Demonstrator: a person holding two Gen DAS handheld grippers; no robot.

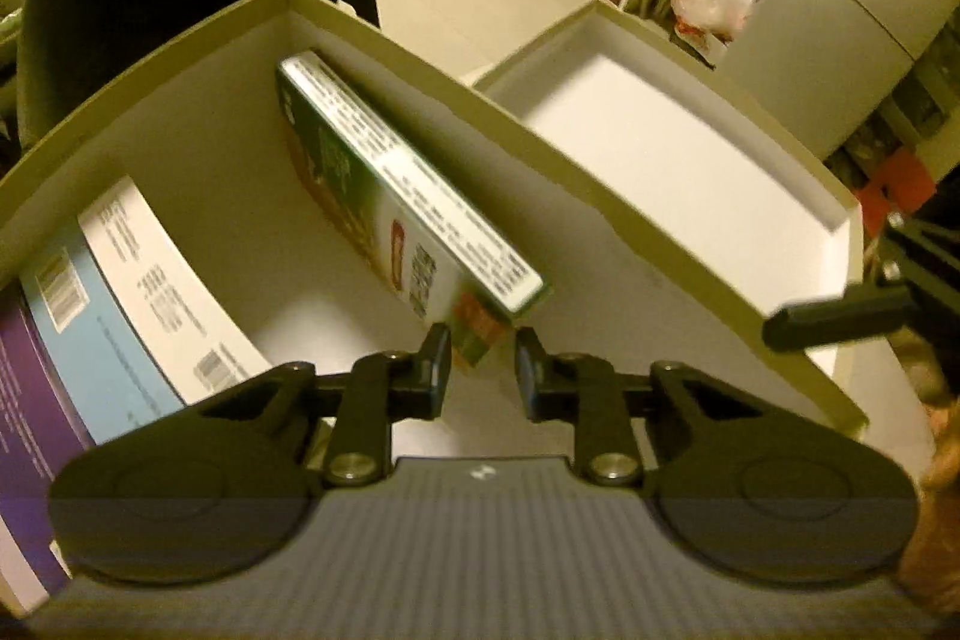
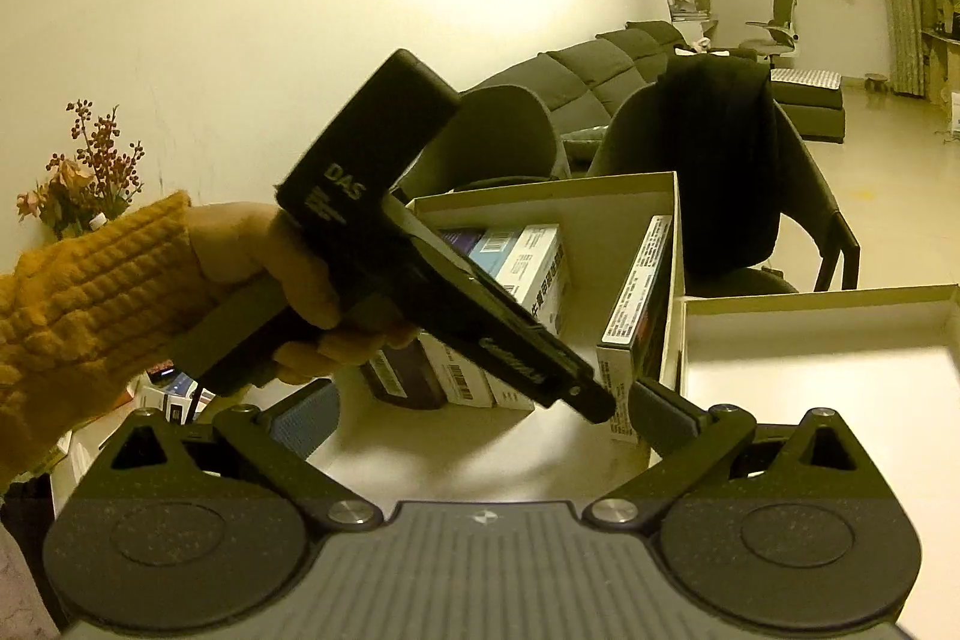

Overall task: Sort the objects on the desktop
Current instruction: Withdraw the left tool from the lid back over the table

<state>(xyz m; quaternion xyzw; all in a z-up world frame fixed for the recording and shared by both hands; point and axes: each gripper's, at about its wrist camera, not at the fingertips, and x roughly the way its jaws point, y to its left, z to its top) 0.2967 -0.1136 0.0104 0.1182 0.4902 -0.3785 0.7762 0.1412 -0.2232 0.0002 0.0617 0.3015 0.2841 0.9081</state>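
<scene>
Gripping the near corner of a flat green carton, the left gripper has its two fingers closed to a narrow gap with the carton's lower end caught between them. The carton stands on its long edge and leans against the right-hand wall of a shallow cardboard tray, inside that tray. Along the tray's left side lies a purple, blue and white box with barcodes on it, well apart from the carton. A second, matching tray sits just beside the first on the right, touching it wall to wall, its white floor bare. Both trays rest on the pale worktop. From the right wrist view, the right gripper has its fingers spread wide and holds nothing; it hangs near the front of the first tray, with the left tool's black body crossing in front of it. A hand in a mustard knitted sleeve clasps that tool's handle. In this view the carton shows as a thin upright slab by the tray's right wall, and the boxes lie stacked towards the left. Dark chairs stand behind the trays.
</scene>
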